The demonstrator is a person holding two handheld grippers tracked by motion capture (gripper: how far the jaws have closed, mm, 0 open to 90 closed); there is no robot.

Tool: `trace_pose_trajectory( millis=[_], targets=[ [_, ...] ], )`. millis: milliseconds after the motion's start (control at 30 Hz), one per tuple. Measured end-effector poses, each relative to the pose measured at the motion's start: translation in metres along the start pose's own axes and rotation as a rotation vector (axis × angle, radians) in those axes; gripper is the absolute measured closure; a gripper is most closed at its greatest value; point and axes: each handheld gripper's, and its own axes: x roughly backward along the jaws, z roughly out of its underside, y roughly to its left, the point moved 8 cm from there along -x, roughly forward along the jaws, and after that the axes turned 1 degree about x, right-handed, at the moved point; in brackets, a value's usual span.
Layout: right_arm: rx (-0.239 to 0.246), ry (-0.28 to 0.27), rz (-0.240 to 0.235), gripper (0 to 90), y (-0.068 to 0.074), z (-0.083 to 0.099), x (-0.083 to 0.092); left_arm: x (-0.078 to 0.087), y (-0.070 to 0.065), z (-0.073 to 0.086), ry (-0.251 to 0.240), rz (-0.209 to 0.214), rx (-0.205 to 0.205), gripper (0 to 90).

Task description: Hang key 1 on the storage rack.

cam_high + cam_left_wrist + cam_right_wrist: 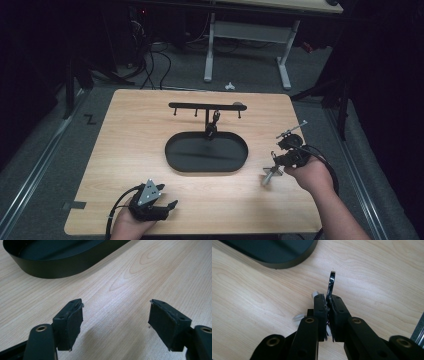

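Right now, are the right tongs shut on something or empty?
Shut on a thin shiny metal piece: in the right gripper view the right tongs pinch it, its end sticking out past the pads.

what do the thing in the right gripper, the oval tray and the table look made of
The thing clamped in the right gripper looks like polished metal: thin, chrome-bright, with a sharp highlight; what it is I can't tell. The tray seems matte black, probably painted metal or plastic, with a thin even wall. The table shows pale wood grain, likely laminate.

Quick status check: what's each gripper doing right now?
Left gripper: open, empty, over the table.
Right gripper: shut on a thin metal piece.
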Motion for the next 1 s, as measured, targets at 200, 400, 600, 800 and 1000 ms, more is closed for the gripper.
trace_pose_trajectory(
  millis=[200,400,600,800,1000],
  targets=[
    [0.009,-0.016,0.009,84.7,0.003,-0.009,0.016,0.001,0.0,-0.001,-0.005,0.0,0.0,27.7],
    [0.013,-0.02,0.019,84.7,0.003,-0.013,0.024,0.001,0.001,-0.001,-0.008,-0.001,-0.001,27.6],
    [0.016,-0.026,0.021,84.7,0.004,-0.016,0.027,0.002,0.001,0.0,-0.004,0.002,0.002,27.6],
    [0.019,-0.028,0.022,84.7,0.004,-0.02,0.031,0.001,0.001,0.0,-0.005,-0.002,0.001,27.6],
    [0.028,-0.032,0.024,84.7,0.004,-0.024,0.032,0.002,0.001,0.001,-0.005,-0.002,0.0,27.6]
  ],
)
